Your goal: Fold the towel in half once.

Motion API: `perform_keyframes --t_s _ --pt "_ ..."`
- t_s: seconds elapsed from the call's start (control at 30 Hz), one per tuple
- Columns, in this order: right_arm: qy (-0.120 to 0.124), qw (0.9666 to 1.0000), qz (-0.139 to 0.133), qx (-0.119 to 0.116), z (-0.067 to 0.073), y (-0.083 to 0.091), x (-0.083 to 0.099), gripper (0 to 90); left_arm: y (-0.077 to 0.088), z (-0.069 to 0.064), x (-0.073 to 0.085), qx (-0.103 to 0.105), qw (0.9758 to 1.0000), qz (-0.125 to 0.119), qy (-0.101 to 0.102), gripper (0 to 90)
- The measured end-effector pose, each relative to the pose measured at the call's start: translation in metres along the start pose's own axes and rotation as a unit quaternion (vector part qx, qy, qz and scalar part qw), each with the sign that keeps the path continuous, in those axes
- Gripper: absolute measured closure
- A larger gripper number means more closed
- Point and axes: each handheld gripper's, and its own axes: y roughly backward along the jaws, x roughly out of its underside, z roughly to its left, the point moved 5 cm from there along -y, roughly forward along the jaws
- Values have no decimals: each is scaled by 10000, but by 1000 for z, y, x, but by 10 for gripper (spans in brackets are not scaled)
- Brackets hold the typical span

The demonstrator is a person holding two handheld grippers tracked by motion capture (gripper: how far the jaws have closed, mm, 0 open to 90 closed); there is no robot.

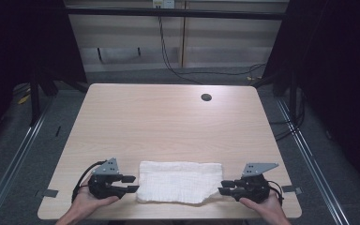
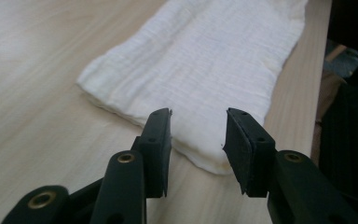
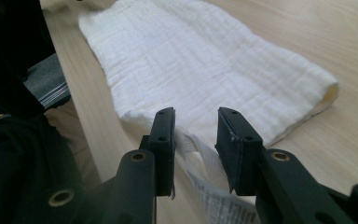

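A folded white towel [image 1: 180, 182] lies flat near the front edge of the wooden table [image 1: 168, 117]. My left gripper [image 1: 132, 183] rests at the towel's left end, held by a hand. In the left gripper view the jaws [image 2: 198, 126] stand open, apart from the cloth, with the towel's near corner [image 2: 205, 154] lying on the table just beyond them. At the towel's right end sits my right gripper [image 1: 221, 187]. Its jaws [image 3: 196, 126] are open too, and the towel's white label strip [image 3: 209, 186] lies on the table between them, unpinched.
A round cable hole [image 1: 206, 97] is at the table's far right. The front table edge runs just behind both hands. Dark curtains flank the table, and cables [image 1: 168, 61] trail on the floor beyond it.
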Motion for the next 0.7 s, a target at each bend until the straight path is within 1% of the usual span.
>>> perform_keyframes --t_s 0.03,0.13,0.2,0.23,0.27,0.3,0.37,0.4,0.43,0.47,0.5,0.53,0.57,0.6,0.67,0.7 --pt "5 10000 -9 18 -2 0 -2 660 -1 1 -1 -28 10000 -28 21 606" --pt "-24 10000 -67 -35 -4 -2 -8 639 -11 1 -4 -53 9999 118 13 627" --pt "30 10000 -80 -10 -6 -2 -14 630 -20 1 -8 27 9997 226 -37 639" --pt "33 9999 -90 -31 -6 -1 -18 627 -25 2 -10 11 9997 247 -48 642" --pt "14 9999 -148 -50 -7 0 -21 626 -30 1 -11 56 9995 293 -46 646" --pt "15 9998 -179 -31 -9 0 -23 627 -35 2 -13 34 9993 375 -85 652" --pt "21 9998 -82 165 -14 -3 -25 617 -43 4 -13 -54 9987 496 -85 658" --pt "8 9997 -61 245 -19 -6 -26 598 -45 5 -13 -51 9984 558 -100 657" --pt "-4 9994 -26 349 -24 -10 -26 578 -48 7 -13 -80 9984 554 -78 657" --pt "1 9986 12 524 -30 -13 -26 572 -49 8 -12 -109 9981 608 -79 655" --pt "-40 9982 9 600 -36 -17 -27 565 -49 9 -11 -96 9979 641 -33 654" --pt "-72 9979 3 637 -42 -21 -28 555 -50 10 -10 -59 9982 597 0 653" --pt "-77 9966 35 821 -48 -24 -29 547 -50 11 -10 -42 9979 644 -2 653" --pt "-47 9956 111 927 -54 -28 -30 548 -50 11 -10 -11 9979 646 40 652" --pt "-100 9955 191 923 -62 -35 -31 553 -51 12 -10 -51 9984 566 76 653" --pt "-71 9953 253 937 -65 -39 -31 579 -51 12 -10 -52 9984 566 61 652"
